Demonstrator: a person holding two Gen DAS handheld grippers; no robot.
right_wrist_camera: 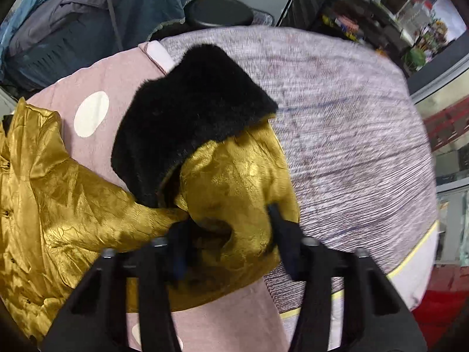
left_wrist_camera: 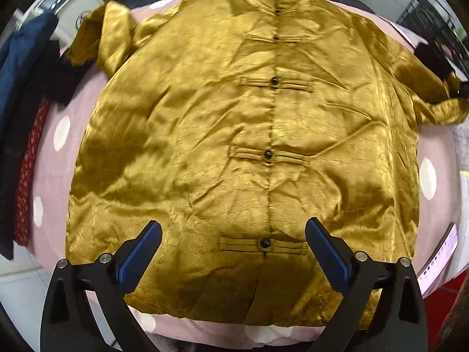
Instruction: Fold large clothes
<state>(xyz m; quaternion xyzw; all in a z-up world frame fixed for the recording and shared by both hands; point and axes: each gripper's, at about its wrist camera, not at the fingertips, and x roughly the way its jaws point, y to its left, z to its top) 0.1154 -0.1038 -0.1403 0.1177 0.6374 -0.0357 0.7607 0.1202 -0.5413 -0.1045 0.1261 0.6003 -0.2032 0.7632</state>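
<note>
Left wrist view: gold satin jacket (left_wrist_camera: 234,135) lies front-up, buttoned, spread flat on the pink dotted blanket (left_wrist_camera: 55,176); my left gripper (left_wrist_camera: 233,252) hangs over its hem, jaws wide apart, holding nothing. Dark clothes (left_wrist_camera: 20,94) are piled off the blanket's left edge. Right wrist view: my right gripper (right_wrist_camera: 225,234) is clamped on the gold sleeve (right_wrist_camera: 234,182) near its black fur cuff (right_wrist_camera: 187,111), fabric bunched between the fingers. Grey striped cloth (right_wrist_camera: 351,135) lies beyond the sleeve.

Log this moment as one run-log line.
jacket: spread flat | left gripper: open above hem | right gripper: around sleeve
</note>
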